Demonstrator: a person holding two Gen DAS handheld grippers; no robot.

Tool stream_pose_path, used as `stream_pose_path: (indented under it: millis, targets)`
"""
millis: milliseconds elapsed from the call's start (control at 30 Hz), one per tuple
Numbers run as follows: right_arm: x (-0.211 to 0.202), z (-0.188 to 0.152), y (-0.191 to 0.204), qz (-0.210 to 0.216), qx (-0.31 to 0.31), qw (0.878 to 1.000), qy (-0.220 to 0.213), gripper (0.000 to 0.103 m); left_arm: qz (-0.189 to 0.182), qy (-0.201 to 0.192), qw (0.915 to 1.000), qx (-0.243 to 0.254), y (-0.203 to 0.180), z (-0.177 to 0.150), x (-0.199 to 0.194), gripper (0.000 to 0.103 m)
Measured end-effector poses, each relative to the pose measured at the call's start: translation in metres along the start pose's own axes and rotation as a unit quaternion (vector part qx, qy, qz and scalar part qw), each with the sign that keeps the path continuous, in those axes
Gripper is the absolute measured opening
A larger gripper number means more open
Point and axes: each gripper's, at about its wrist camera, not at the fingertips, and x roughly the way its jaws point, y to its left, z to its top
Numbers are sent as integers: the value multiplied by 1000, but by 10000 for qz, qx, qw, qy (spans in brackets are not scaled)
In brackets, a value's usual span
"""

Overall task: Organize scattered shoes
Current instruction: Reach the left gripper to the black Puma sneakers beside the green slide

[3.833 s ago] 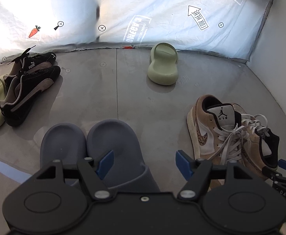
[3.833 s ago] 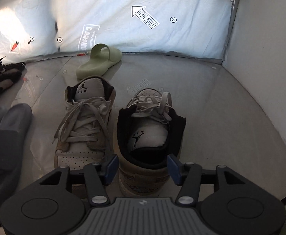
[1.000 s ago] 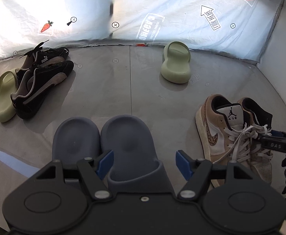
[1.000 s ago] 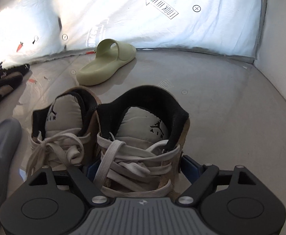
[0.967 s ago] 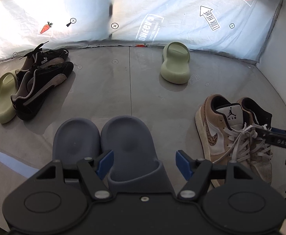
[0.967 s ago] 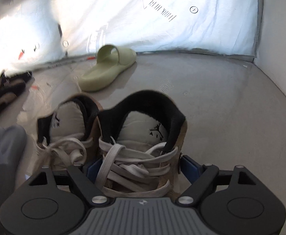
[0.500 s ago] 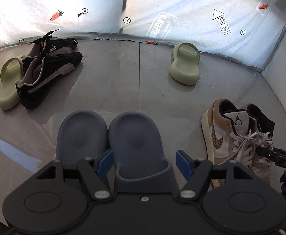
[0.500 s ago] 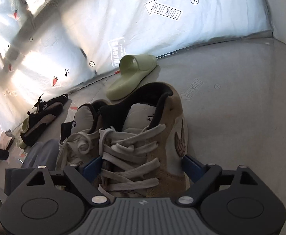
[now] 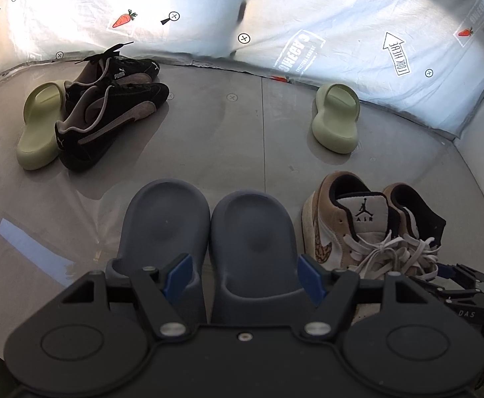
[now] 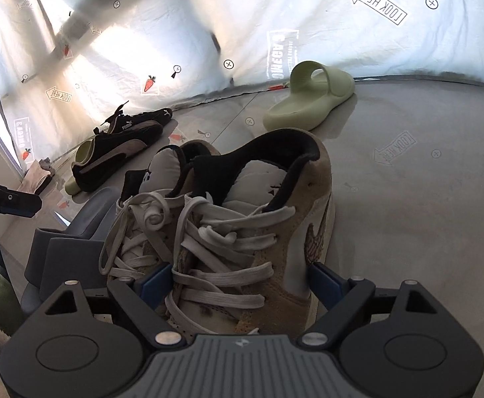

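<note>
L claw (image 9: 243, 273) sits astride the right-hand one of two dark grey-blue moulded foam slides (image 9: 250, 238), its blue pads at either flank of that slide's strap end; can't tell if the pads press it or just bracket it. The other grey-blue slide (image 9: 164, 222) lies just beside, to the left of this claw, touching its mate, both with heel ends pointing away. R claw (image 10: 238, 282) is spread wide around a tan suede low-top sneaker w/ white laces and black collar (image 10: 258, 219), blue pads at both sides of the laced forefoot; pads look right at the sides but whether they grip is unclear. Its matching tan sneaker (image 10: 152, 205) stands just to the left of that claw, touching the first, heels away from the camera. In the L wrist view the tan pair (image 9: 368, 225) is to the right of the L claw, next to the grey slides, w/ the R claw's black frame (image 9: 464, 285) at its toes. Far ahead-left: two black suede trainers w/ grey side stripes (image 9: 109, 116) side by side, one pale green foam slide (image 9: 39, 129) against their left. Far ahead-right, well apart from that one, near the printed white sheet (image 9: 308, 16) at the back: second pale green foam slide (image 9: 336, 116), alone. All rest on a grey glossy floor (image 9: 208, 132).
</note>
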Motion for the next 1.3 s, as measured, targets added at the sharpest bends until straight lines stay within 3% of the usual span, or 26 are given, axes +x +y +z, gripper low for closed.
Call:
stream_pose_path:
  millis: [100, 233, 467, 667, 867, 1100, 1233, 1300]
  targets:
    - [6, 4, 8, -72, -62, 9999, 110, 91, 47, -98, 9999, -33, 6, 2, -3, 71]
    - [8, 12, 24, -533, -235, 9978, 305, 92, 213, -270, 9992, -193, 22, 5, -8, 71]
    - [-23, 39, 45, -1216, 655, 9882, -659, 97, 723, -561, 9946, -485, 66, 14, -10, 71]
    - [-5, 58, 77, -979, 292, 9926, -649, 97, 953, -718, 9909, -616, 103, 42, 9, 71]
    - [17, 71, 100, -899, 408, 9927, -699, 97, 1357, -856, 9861, -442, 131, 85, 51, 71]
    - [46, 84, 115, -787, 305, 9951, -510, 97, 1663, -516, 9847, 89, 148, 130, 126, 71]
    - [58, 95, 113, -798, 417, 9949, -460, 97, 1509, -158, 9884, 98, 154, 143, 165, 71]
    - [62, 99, 112, -850, 489, 9943, -419, 97, 1485, -65, 9888, 146, 153, 148, 180, 63]
